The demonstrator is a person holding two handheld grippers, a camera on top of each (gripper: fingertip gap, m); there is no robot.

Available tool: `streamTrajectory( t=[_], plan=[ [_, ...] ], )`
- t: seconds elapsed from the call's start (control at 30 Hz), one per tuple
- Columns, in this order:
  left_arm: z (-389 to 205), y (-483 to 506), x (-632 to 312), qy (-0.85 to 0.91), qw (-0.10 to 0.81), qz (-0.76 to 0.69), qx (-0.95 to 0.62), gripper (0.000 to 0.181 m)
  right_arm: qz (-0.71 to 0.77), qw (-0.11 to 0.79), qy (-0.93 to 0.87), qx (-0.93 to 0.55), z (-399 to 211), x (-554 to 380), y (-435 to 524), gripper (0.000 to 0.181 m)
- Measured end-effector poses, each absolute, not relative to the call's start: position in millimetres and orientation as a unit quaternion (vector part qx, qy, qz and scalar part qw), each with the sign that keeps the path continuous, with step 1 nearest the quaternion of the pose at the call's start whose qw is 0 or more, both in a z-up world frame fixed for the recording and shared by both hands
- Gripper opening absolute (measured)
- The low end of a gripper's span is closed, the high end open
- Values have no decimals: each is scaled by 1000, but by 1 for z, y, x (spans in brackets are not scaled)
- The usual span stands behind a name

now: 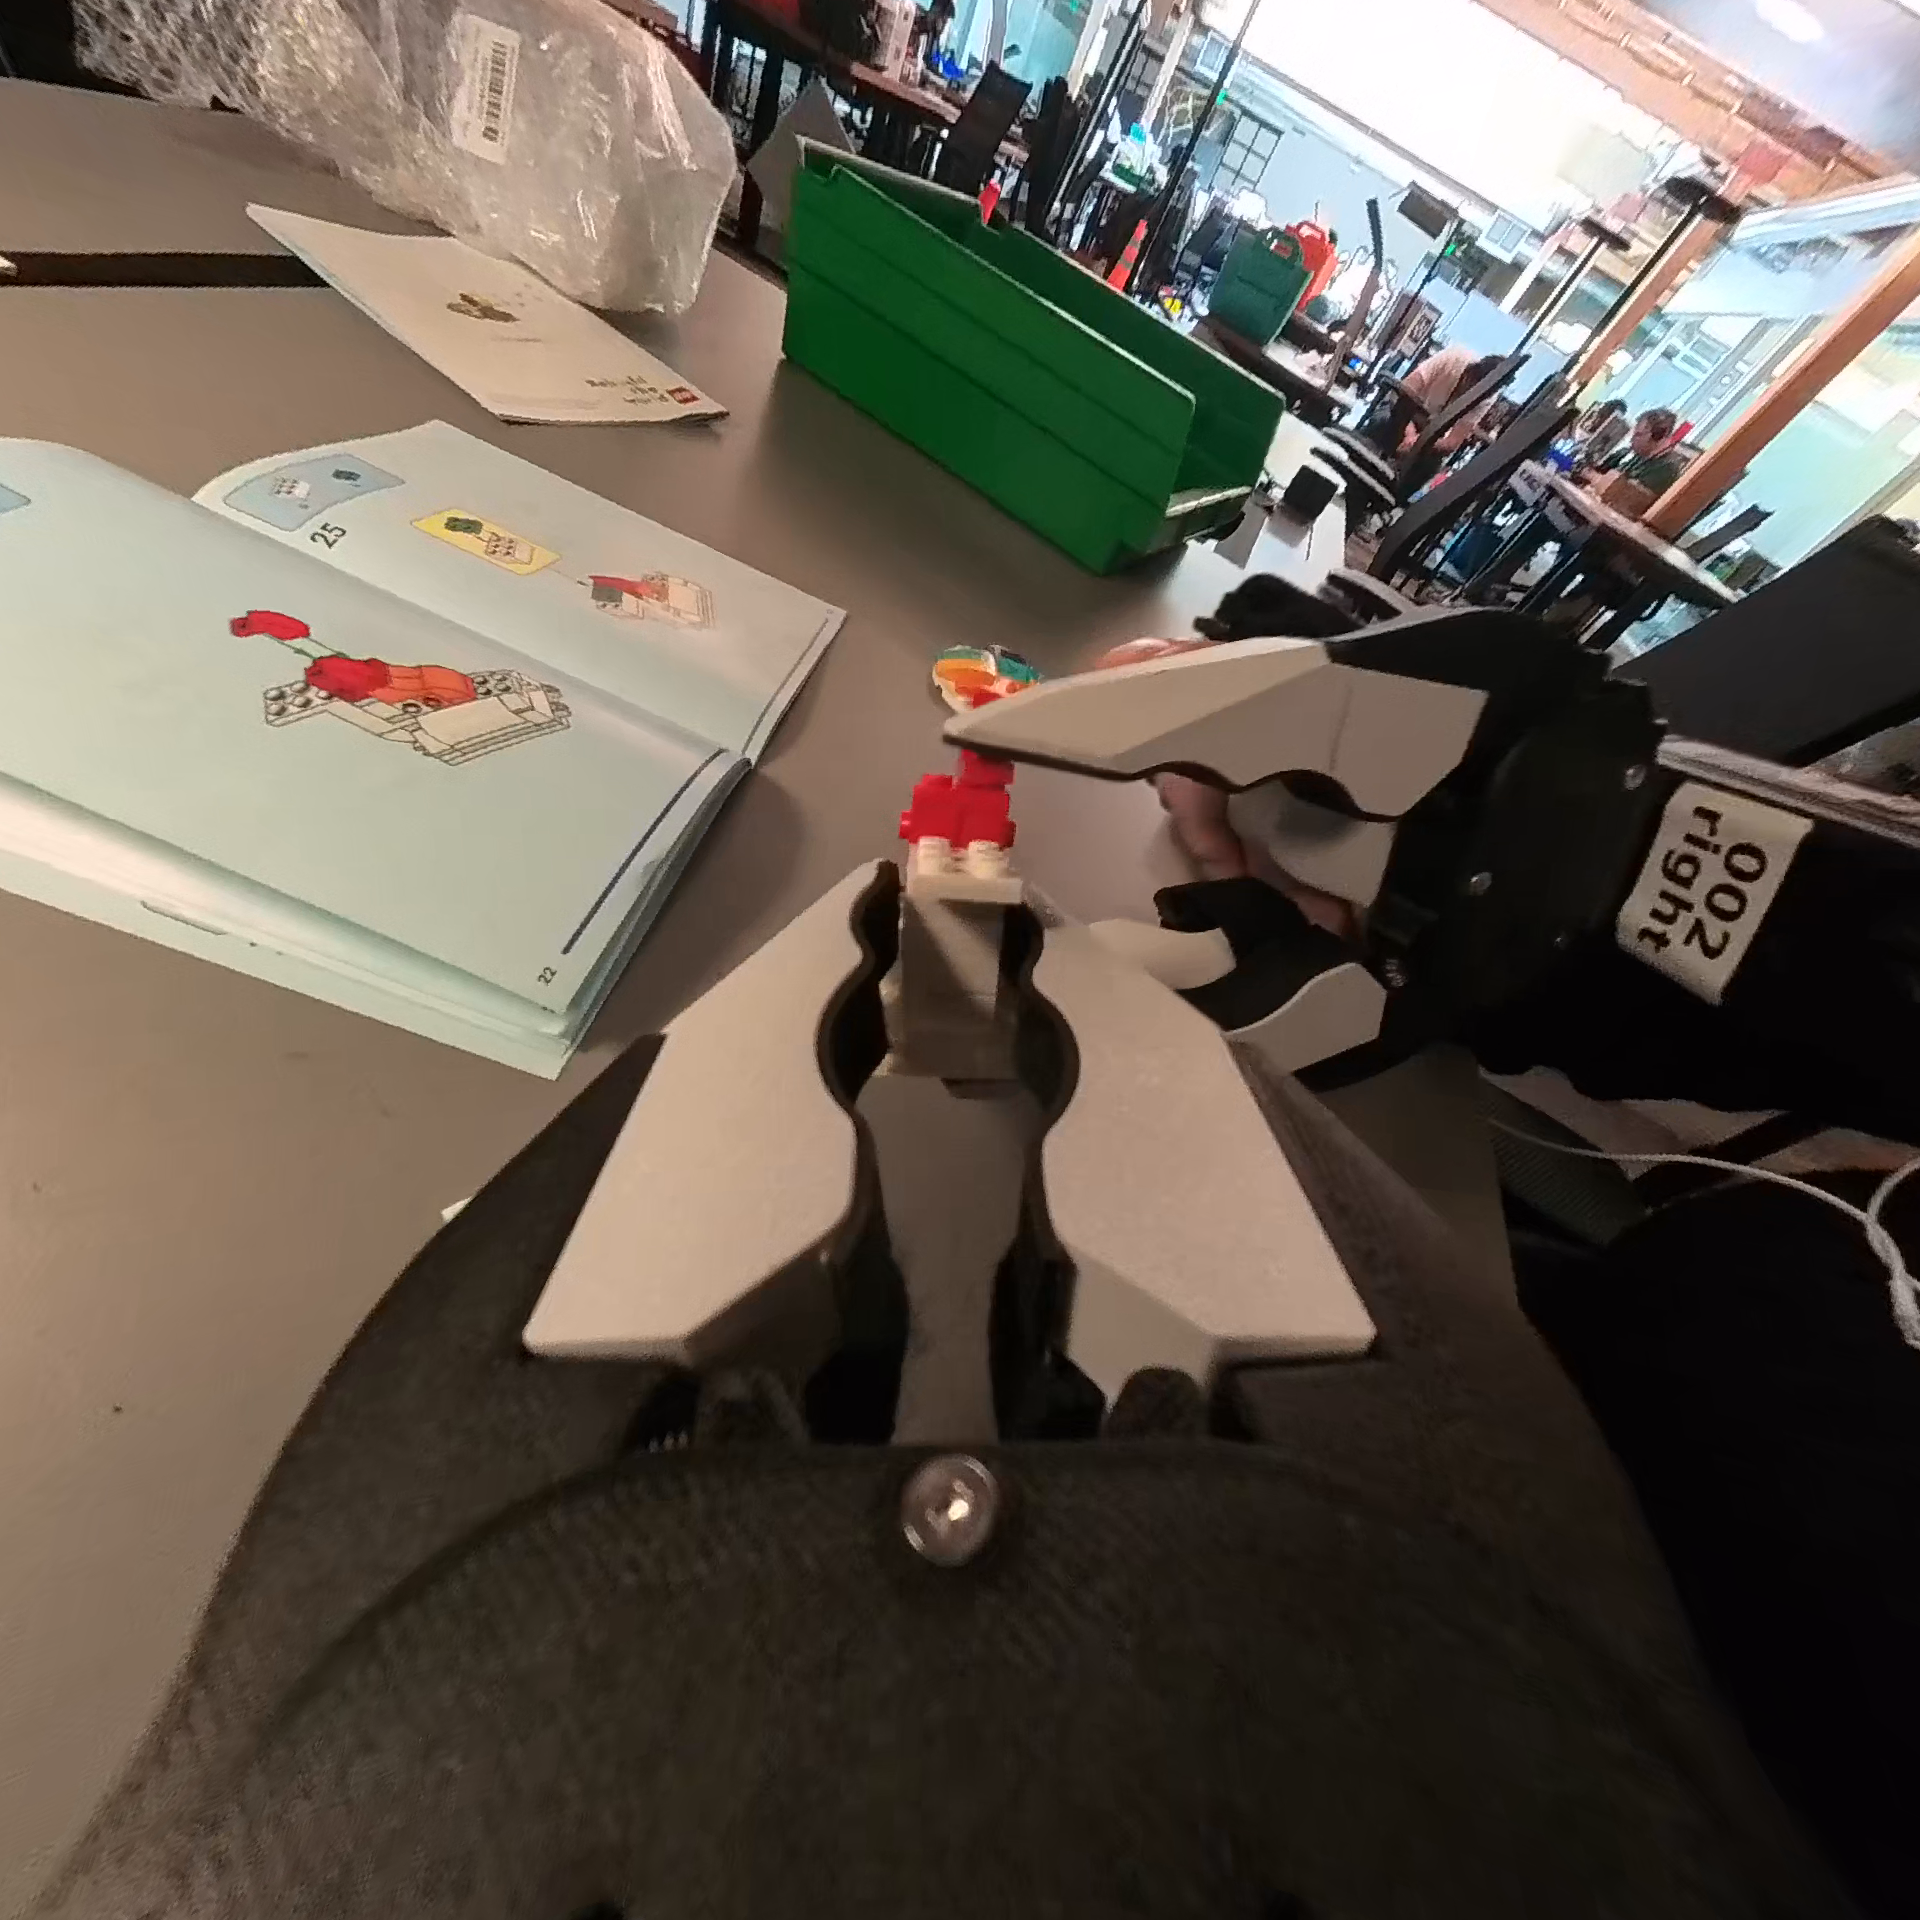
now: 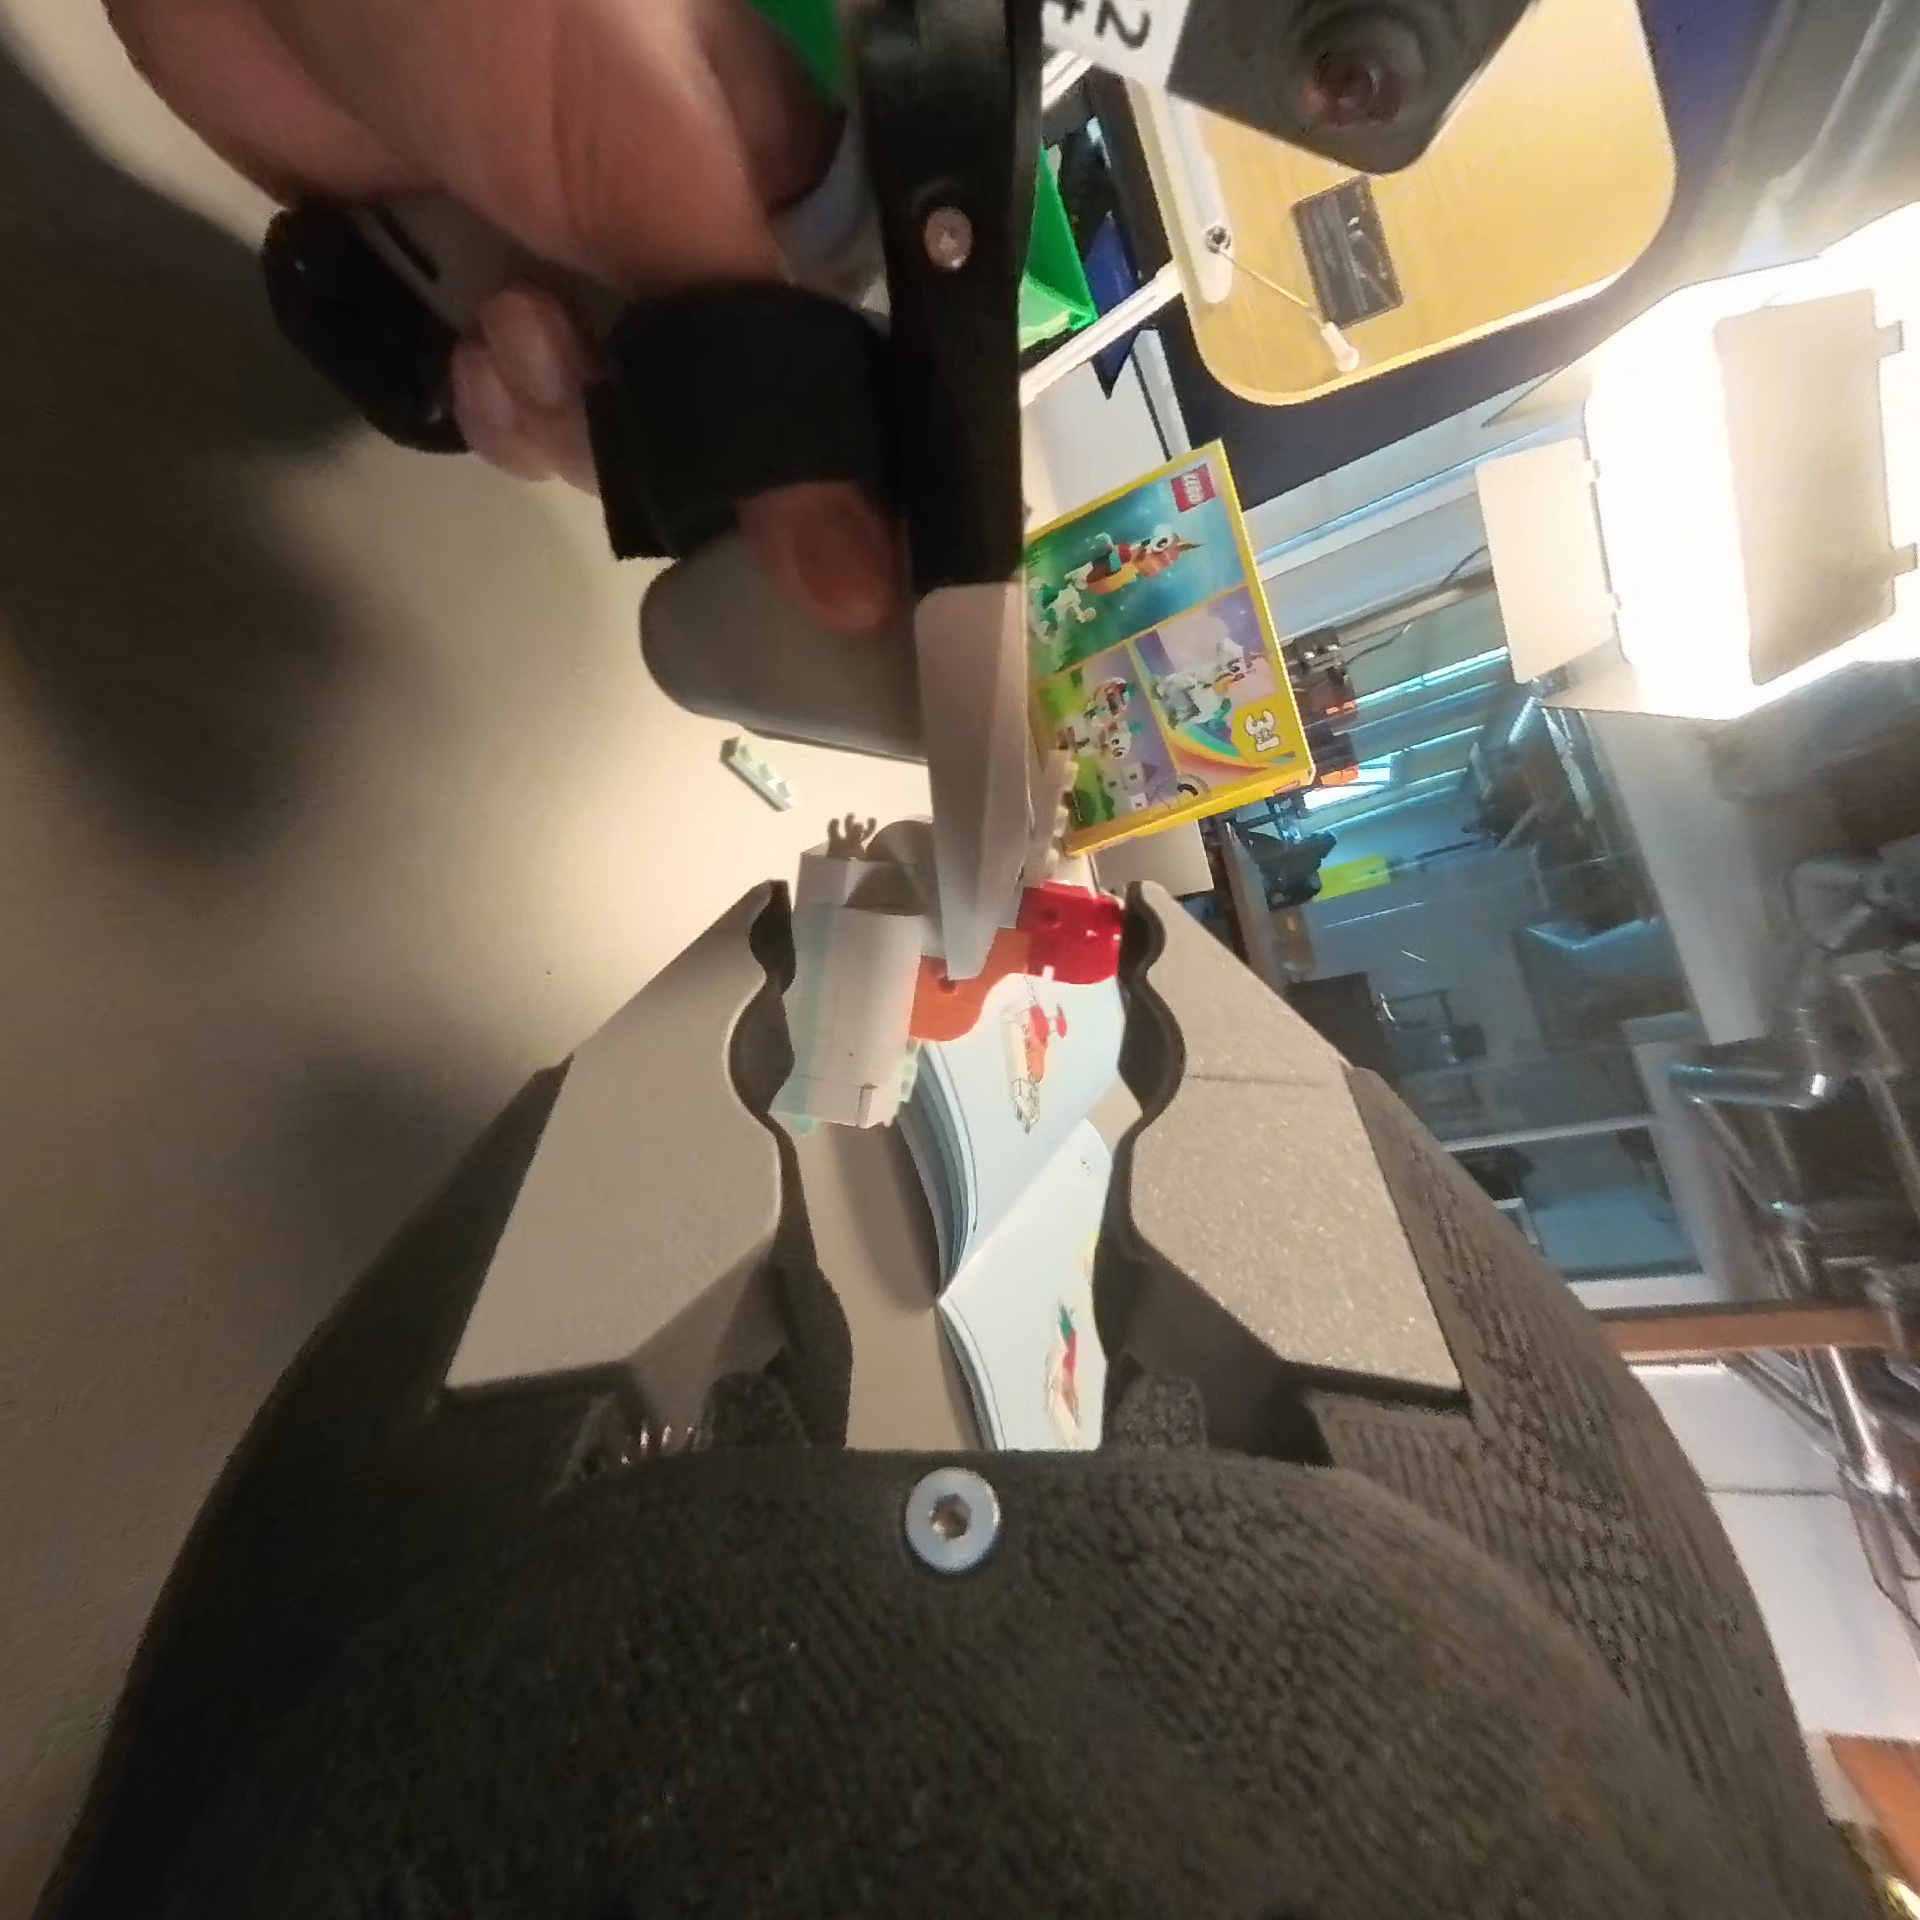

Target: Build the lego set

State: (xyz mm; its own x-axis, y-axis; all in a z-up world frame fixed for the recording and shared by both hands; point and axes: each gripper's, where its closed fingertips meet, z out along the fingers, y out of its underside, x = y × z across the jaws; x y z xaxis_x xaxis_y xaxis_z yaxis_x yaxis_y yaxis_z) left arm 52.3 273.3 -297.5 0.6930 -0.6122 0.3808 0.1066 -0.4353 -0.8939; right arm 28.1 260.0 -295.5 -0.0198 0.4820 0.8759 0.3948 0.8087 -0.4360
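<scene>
A small lego build point(image 1: 951, 987) with a white and grey body and red bricks point(image 1: 961, 816) on top is held above the grey table point(image 1: 208, 1195). My left gripper point(image 1: 951, 904) is shut on the body from below. My right gripper point(image 1: 1029, 831) comes in from the right; its upper finger rests on the red bricks and its lower finger is partly hidden behind my left gripper's finger. In the right wrist view my right gripper point(image 2: 951, 914) clamps the build, one finger on the white body point(image 2: 852, 997), the other on the red brick point(image 2: 1070, 935), with an orange piece point(image 2: 945, 1003) between.
An open instruction booklet point(image 1: 364, 675) lies left of the grippers, with a closed booklet point(image 1: 499, 322) and a plastic bag point(image 1: 468, 104) behind. A green bin point(image 1: 987, 343) stands at the back. A colourful piece point(image 1: 982, 670) lies beyond the build. The lego box point(image 2: 1153, 644) and a small pale plate point(image 2: 756, 774) show beyond. Left and right tips are no more than a few centimetres apart.
</scene>
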Motion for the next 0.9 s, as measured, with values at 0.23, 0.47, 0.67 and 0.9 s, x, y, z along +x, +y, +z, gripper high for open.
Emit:
streamTrajectory(
  t=[0.23, 0.47, 0.67, 0.9],
  plan=[
    [-289, 273, 51, 159, 524, -361, -755, 17, 37, 658, -689, -301, -287, 27, 258, 61],
    [-292, 273, 51, 170, 527, -337, -761, 17, 8, 661, -693, -287, -290, 26, 259, 60],
    [-293, 276, 48, 144, 516, -379, -755, 18, 92, 637, -682, -347, -290, 23, 262, 61],
    [-285, 278, 40, 122, 522, -406, -740, 18, 131, 631, -678, -352, -287, 26, 261, 73]
  ],
)
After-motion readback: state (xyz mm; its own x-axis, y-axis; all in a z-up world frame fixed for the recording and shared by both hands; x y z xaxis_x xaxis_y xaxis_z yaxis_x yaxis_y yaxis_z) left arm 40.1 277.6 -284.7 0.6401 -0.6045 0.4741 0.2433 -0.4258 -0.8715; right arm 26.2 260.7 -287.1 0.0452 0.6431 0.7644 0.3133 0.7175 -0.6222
